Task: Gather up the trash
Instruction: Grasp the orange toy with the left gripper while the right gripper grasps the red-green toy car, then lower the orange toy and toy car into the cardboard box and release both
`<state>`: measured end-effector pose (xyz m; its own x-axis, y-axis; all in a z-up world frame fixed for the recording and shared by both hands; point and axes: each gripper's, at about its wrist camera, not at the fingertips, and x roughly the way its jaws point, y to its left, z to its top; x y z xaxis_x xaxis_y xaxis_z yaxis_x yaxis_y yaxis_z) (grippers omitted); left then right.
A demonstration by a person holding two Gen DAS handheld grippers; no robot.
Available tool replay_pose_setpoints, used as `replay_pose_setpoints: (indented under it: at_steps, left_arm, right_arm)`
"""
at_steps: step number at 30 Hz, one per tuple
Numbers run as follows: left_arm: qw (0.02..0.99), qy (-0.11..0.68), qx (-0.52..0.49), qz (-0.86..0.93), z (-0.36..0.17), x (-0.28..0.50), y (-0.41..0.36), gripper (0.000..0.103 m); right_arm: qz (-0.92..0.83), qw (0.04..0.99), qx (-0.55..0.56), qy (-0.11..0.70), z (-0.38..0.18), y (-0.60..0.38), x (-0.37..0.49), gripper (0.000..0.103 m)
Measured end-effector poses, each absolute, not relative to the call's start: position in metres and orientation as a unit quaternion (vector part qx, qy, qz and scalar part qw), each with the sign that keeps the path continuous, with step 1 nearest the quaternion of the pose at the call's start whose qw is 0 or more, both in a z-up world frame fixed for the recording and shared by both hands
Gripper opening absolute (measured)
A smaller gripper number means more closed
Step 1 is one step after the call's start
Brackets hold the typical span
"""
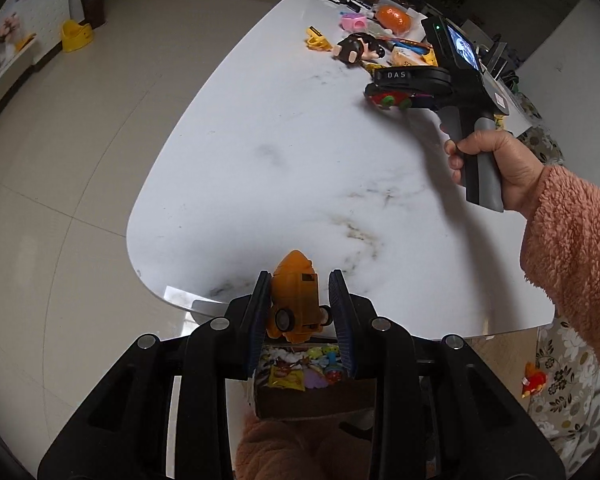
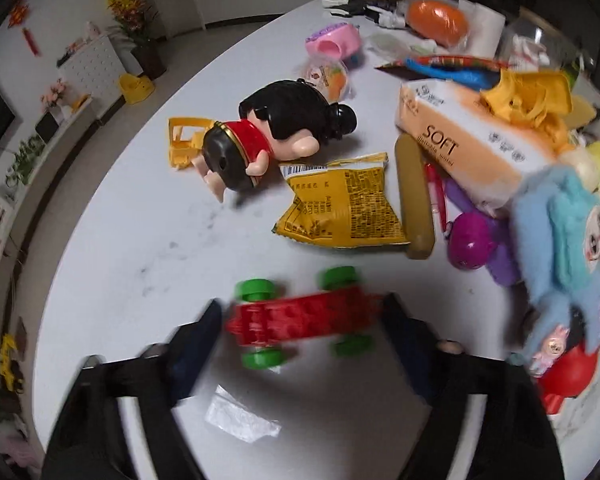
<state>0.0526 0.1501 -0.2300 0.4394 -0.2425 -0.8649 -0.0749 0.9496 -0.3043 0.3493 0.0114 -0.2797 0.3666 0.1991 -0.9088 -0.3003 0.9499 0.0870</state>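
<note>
Left hand-held gripper [image 1: 300, 300]: pinching orange toy car [image 1: 296, 300]. Right hand-held gripper [image 2: 304, 320]: spread around red toy car [image 2: 300, 318] on counter [image 2: 140, 260].

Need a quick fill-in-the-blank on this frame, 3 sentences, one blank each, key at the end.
1. The left gripper holds a toy car coloured ____.
2. The red toy car between the right gripper's fingers has wheels coloured ____.
3. The word printed on the orange tissue pack is ____.

Missing words: orange; green; SOFT
</note>
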Motion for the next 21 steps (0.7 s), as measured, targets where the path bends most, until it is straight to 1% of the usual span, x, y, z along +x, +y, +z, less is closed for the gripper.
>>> replay_pose_setpoints:
  at_steps: [6, 11, 14, 18, 21]
  left_arm:
    - [0.839, 0.525, -0.118, -0.083, -0.223, 0.063, 0.129, 0.029]
    - [0.837, 0.524, -0.087, -0.127, -0.216, 0.061, 0.096, 0.029]
    - [0.832, 0.527, -0.068, -0.162, -0.215, 0.048, 0.072, 0.029]
    - [0.813, 0.542, -0.05, -0.207, -0.227, 0.015, 0.041, 0.029]
    - [0.784, 0.57, -0.043, -0.243, -0.256, -0.013, 0.019, 0.029]
  right_arm:
    - [0.212, 0.819, 0.0, 0.533, -0.255, -0.018, 0.296, 0.073]
    - [0.251, 0.828, -0.001, 0.502, -0.216, -0.061, 0.201, 0.074]
    - [0.251, 0.83, 0.001, 0.498, -0.203, -0.097, 0.131, 0.074]
    - [0.23, 0.825, 0.0, 0.516, -0.211, -0.138, 0.054, 0.074]
    - [0.199, 0.815, 0.018, 0.544, -0.238, -0.162, 0.007, 0.074]
